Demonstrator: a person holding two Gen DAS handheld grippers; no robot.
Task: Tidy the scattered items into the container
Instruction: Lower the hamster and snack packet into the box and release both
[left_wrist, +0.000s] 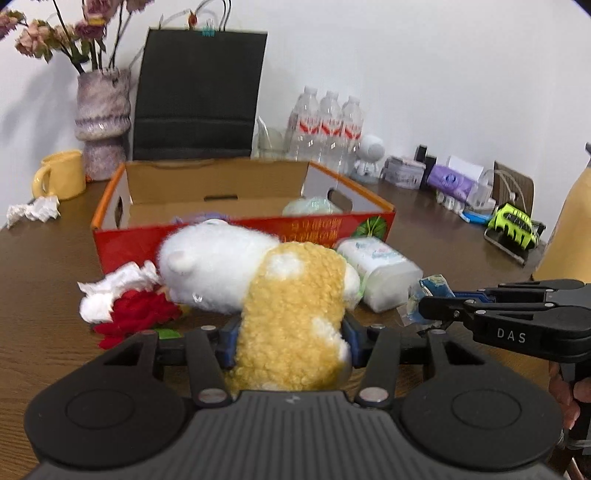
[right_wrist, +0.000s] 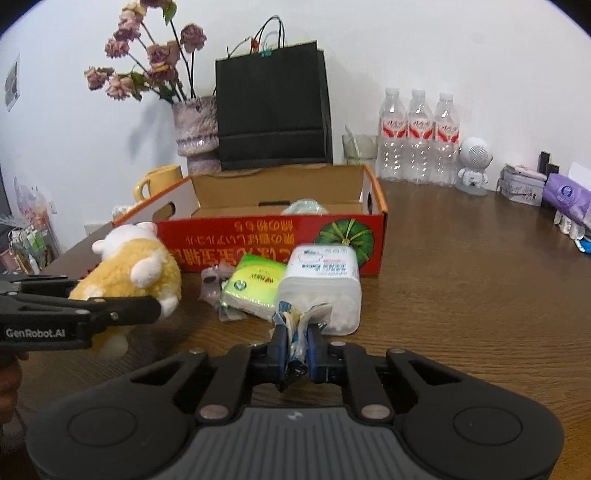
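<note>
Home: vase (right_wrist: 197, 134), cluttered wooden table (right_wrist: 461, 295)

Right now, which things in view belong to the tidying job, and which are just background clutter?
Job:
- cardboard box
- plush toy, in left gripper
- crumpled wrapper, in right gripper
- plastic tub
- tissue pack
- red fabric flower

Background:
- water bottles
- black paper bag
- vase
- yellow mug

Left black two-finger gripper (left_wrist: 291, 343) at bottom centre of its own view, blue pads clamped partway on the yellow-and-white plush toy (left_wrist: 280, 295), pitched downward. Right black two-finger gripper (right_wrist: 297, 347) at bottom centre of its view, jaws pinched tight on a crumpled blue-and-white wrapper (right_wrist: 295, 325). Bare fingers (left_wrist: 565, 391) visible at right edge of the left view.
</note>
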